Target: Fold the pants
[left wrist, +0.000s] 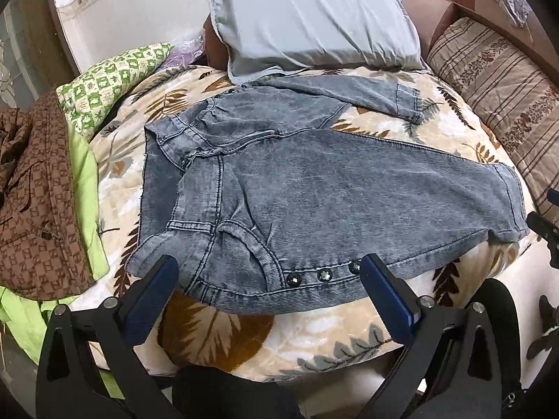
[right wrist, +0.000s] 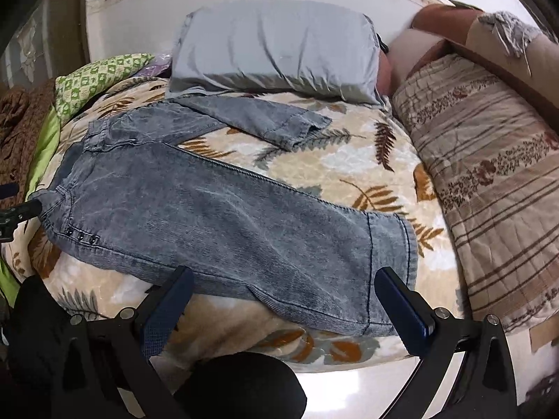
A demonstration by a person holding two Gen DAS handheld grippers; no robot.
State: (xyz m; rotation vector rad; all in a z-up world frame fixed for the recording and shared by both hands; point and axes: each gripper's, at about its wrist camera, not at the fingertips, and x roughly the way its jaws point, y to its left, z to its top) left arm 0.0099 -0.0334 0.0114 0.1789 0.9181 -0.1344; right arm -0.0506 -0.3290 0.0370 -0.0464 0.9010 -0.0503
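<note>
One pair of grey-blue pants (left wrist: 314, 192) lies spread on the leaf-patterned blanket (left wrist: 384, 132) of the bed, waistband toward the left side and its two legs running to the right. The near leg (right wrist: 244, 223) lies flat along the front edge of the bed; the far leg (right wrist: 265, 118) angles away toward the headboard, its cuff well apart from the near cuff. Three dark studs (left wrist: 325, 274) sit in a row on the near side seam below the pocket.

The left hand-held gripper (left wrist: 269, 276) hovers over the waist end with its two blue fingers (left wrist: 153, 296) spread wide, holding nothing. The right hand-held gripper (right wrist: 283, 286) hovers at the cuff end of the near leg, its two fingers (right wrist: 405, 307) spread just as wide and also empty; whether any fingertip touches the cloth is hard to tell from these angles.

One pale blue pillow (left wrist: 314, 21) rests at the head of the bed, just beyond the far leg. One striped, flower-banded bolster (right wrist: 489, 174) lies along the right side. On the left sit one green-and-white patterned cushion (left wrist: 111, 80) and one brown checked garment (left wrist: 35, 192) lying over lime-green cloth (left wrist: 84, 188)
</note>
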